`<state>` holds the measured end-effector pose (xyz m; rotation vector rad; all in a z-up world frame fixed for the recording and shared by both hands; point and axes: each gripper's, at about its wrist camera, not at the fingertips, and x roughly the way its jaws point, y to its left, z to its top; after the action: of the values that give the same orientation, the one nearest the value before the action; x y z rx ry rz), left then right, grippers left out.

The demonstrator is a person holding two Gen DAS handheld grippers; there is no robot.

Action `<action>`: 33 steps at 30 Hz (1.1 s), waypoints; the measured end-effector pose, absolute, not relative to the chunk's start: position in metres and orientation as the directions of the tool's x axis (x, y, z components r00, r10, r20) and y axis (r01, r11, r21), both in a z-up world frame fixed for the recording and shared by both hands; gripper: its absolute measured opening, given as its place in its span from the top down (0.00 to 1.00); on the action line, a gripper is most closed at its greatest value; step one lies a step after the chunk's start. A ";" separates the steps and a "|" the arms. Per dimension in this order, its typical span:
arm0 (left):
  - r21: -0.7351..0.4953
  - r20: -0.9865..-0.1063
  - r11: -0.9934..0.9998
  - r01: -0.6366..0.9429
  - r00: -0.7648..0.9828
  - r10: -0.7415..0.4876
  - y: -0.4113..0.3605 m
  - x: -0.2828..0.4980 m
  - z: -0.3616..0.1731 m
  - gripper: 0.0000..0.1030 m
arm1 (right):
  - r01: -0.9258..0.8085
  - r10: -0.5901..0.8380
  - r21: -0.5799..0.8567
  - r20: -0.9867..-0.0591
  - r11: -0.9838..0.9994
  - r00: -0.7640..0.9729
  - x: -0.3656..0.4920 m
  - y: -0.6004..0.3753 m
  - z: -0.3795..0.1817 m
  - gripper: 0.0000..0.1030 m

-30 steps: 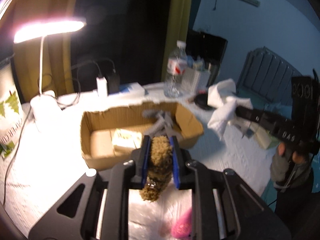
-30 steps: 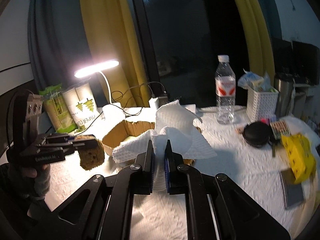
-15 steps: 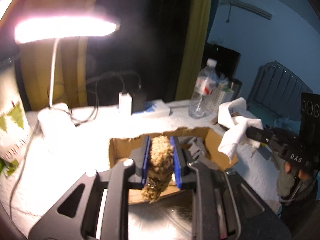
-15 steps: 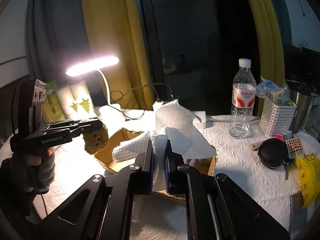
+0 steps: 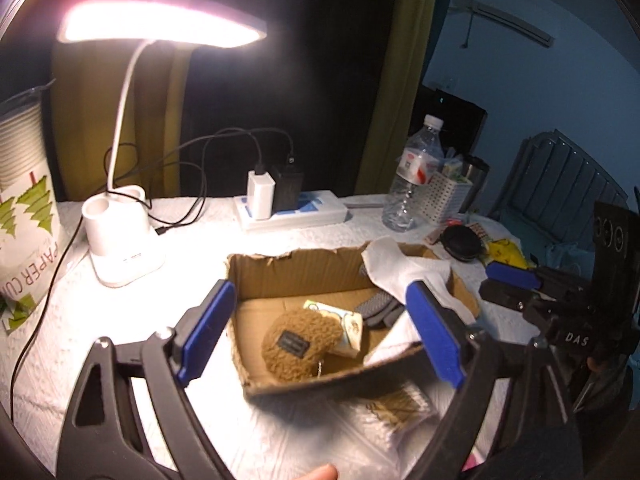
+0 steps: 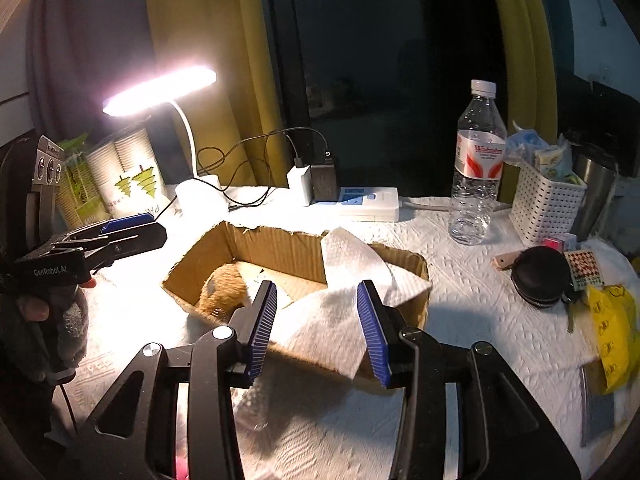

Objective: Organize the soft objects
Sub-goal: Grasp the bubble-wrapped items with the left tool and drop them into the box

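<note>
An open cardboard box (image 5: 288, 272) (image 6: 280, 248) sits mid-table. A brown fuzzy plush (image 5: 298, 344) (image 6: 224, 288) lies inside it at the near left, beside a small pale packet (image 5: 340, 322) and grey fabric (image 5: 378, 310). A white cloth (image 5: 404, 270) (image 6: 340, 304) drapes over the box's right wall. My left gripper (image 5: 320, 336) is open and empty above the box; it also shows in the right wrist view (image 6: 128, 228). My right gripper (image 6: 316, 328) is open and empty just before the cloth; it also shows in the left wrist view (image 5: 508, 284).
A lit desk lamp (image 5: 124, 248), a power strip with chargers (image 5: 288, 204), a water bottle (image 6: 478, 168), a white basket (image 6: 546, 204), a paper-cup sleeve (image 5: 24, 216), a black round case (image 6: 540, 280) and a yellow bag (image 6: 610, 328) surround the box.
My left gripper opened and dropped the brown plush into the box. My right gripper opened and let the white cloth fall over the box's right wall.
</note>
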<state>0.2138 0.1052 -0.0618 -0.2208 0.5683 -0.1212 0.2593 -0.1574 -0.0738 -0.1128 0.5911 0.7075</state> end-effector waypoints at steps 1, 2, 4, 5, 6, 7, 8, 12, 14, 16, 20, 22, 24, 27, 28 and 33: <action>-0.239 -0.517 0.969 0.055 0.838 -0.175 0.103 0.208 -0.061 0.14 | -0.640 0.578 0.097 -0.547 0.762 0.606 0.257 -0.159 -0.073 0.57; -0.237 -0.515 0.970 0.057 0.839 -0.176 0.102 0.203 -0.061 0.14 | -0.639 0.576 0.096 -0.548 0.764 0.607 0.252 -0.161 -0.072 0.57; -0.232 -0.515 0.971 0.061 0.839 -0.176 0.099 0.193 -0.060 0.14 | -0.637 0.574 0.095 -0.551 0.765 0.606 0.241 -0.164 -0.072 0.57; -0.229 -0.515 0.971 0.062 0.839 -0.175 0.097 0.189 -0.061 0.14 | -0.636 0.571 0.094 -0.554 0.766 0.606 0.235 -0.166 -0.072 0.57; -0.228 -0.516 0.972 0.066 0.838 -0.178 0.095 0.183 -0.062 0.14 | -0.635 0.568 0.092 -0.557 0.767 0.606 0.231 -0.167 -0.073 0.57; -0.229 -0.517 0.971 0.067 0.837 -0.179 0.094 0.179 -0.062 0.14 | -0.634 0.566 0.091 -0.560 0.768 0.605 0.225 -0.169 -0.074 0.57; -0.231 -0.519 0.971 0.067 0.836 -0.181 0.092 0.176 -0.064 0.14 | -0.632 0.563 0.092 -0.565 0.770 0.603 0.219 -0.171 -0.076 0.57; -0.239 -0.524 0.968 0.074 0.829 -0.193 0.086 0.157 -0.071 0.14 | -0.623 0.554 0.103 -0.586 0.775 0.592 0.200 -0.177 -0.086 0.56; -0.243 -0.530 0.967 0.078 0.824 -0.200 0.084 0.147 -0.076 0.14 | -0.618 0.548 0.109 -0.598 0.779 0.585 0.192 -0.179 -0.092 0.56; -0.246 -0.538 0.966 0.079 0.818 -0.204 0.081 0.139 -0.082 0.14 | -0.615 0.541 0.114 -0.615 0.781 0.574 0.184 -0.181 -0.101 0.56; -0.253 -0.557 0.965 0.075 0.804 -0.208 0.077 0.126 -0.095 0.14 | -0.613 0.539 0.132 -0.641 0.779 0.547 0.167 -0.184 -0.117 0.56; -0.254 -0.568 0.965 0.071 0.797 -0.208 0.075 0.120 -0.101 0.14 | -0.615 0.542 0.145 -0.652 0.775 0.531 0.160 -0.185 -0.124 0.56; -0.253 -0.579 0.965 0.069 0.789 -0.209 0.073 0.115 -0.107 0.14 | -0.618 0.550 0.164 -0.663 0.769 0.508 0.152 -0.185 -0.131 0.56; -0.245 -0.606 0.968 0.055 0.770 -0.198 0.070 0.110 -0.119 0.14 | -0.630 0.557 0.175 -0.678 0.756 0.480 0.142 -0.183 -0.139 0.56; -0.242 -0.618 0.969 0.052 0.762 -0.195 0.068 0.109 -0.123 0.14 | -0.637 0.554 0.171 -0.687 0.752 0.470 0.138 -0.181 -0.143 0.56; -0.198 -0.677 0.980 0.035 0.718 -0.163 0.059 0.107 -0.142 0.14 | -0.640 0.514 0.133 -0.727 0.757 0.456 0.129 -0.182 -0.160 0.42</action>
<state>0.1071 0.0594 -0.1420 -0.1758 0.7627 -0.1101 0.1295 -0.1816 -0.1597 -0.1677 0.8340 0.7150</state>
